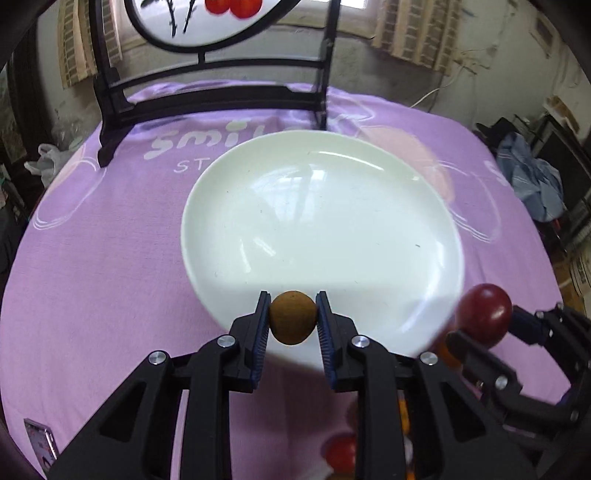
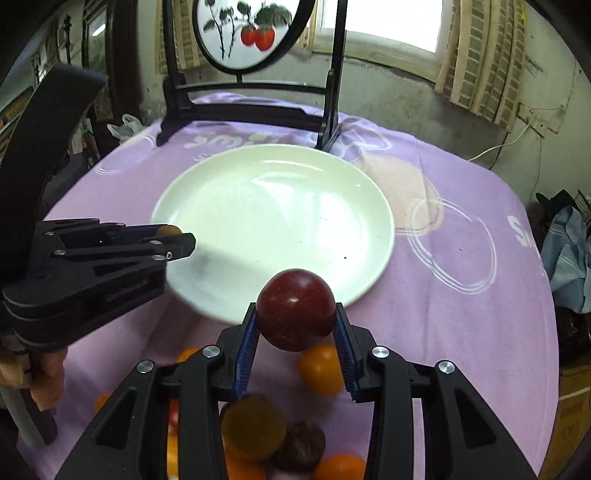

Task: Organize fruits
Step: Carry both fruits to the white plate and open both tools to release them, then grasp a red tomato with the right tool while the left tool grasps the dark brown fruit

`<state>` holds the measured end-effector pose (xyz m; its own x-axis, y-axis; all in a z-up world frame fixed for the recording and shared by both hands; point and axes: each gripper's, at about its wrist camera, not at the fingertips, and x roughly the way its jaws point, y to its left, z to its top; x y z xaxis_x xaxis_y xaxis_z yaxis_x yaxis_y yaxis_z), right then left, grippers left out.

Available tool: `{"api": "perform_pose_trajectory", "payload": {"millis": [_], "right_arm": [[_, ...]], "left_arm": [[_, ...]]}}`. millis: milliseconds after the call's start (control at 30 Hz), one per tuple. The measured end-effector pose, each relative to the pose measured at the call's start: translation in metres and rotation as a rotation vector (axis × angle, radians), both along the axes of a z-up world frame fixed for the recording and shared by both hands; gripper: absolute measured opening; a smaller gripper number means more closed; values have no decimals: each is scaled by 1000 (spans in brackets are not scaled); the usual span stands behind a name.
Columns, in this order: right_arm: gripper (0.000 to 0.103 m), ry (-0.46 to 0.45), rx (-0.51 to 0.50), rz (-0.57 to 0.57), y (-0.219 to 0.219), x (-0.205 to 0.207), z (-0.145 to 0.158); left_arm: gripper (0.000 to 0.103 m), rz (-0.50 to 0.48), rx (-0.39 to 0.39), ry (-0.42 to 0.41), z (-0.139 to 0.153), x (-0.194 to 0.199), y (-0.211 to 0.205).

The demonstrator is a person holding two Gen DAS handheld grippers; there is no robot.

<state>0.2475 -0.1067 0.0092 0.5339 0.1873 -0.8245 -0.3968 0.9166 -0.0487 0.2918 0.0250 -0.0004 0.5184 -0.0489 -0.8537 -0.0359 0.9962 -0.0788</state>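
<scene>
My left gripper (image 1: 292, 317) is shut on a small round brown fruit (image 1: 292, 316), held over the near rim of a wide white plate (image 1: 321, 206). My right gripper (image 2: 295, 325) is shut on a dark red plum (image 2: 295, 308), just short of the plate (image 2: 273, 218) at its near edge. In the left wrist view the plum (image 1: 485, 314) shows at the right, beside the plate. In the right wrist view the left gripper (image 2: 177, 240) reaches in from the left with the brown fruit (image 2: 168, 230) at its tip. Under my right gripper lie several oranges (image 2: 321, 369) and dark fruits (image 2: 301, 445).
A purple cloth (image 1: 92, 258) with white lettering covers the round table. A black stand (image 2: 258, 107) with a round strawberry painting (image 2: 251, 33) rises behind the plate. A person's hand (image 2: 48, 376) shows at the lower left. Clutter and blue cloth (image 2: 569, 254) sit beyond the table's right edge.
</scene>
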Motion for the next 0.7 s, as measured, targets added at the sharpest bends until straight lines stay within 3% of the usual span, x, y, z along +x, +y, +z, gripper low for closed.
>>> {"api": "perform_pose_trajectory", "payload": {"millis": [67,100,167,267,500,600,700], "right_arm": [[41,20,-31,5,8,10,-11],[49,28,-42,1,10,14,-17],[64,30,-29,14,14,15,-19],[64,-16,-7,14,9,6,-7],[69,-52,60,18,-36,-56,15],[69,-59,73,41,-53,-95,15],[69,-1,68,41,-66,-130,1]], "left_arm": [[24,9,-18,32,-12,14,3],[27,19,-24,49,-17,20,5],[60,20,-35,46,-18,21,5],[83,43,23,-34,-1,9,4],[93,-10,55,-146,41,-69,3],[93,-36,109,-201,44,-112,-2],[93,-71,136,-200,35,-146,-6]]}}
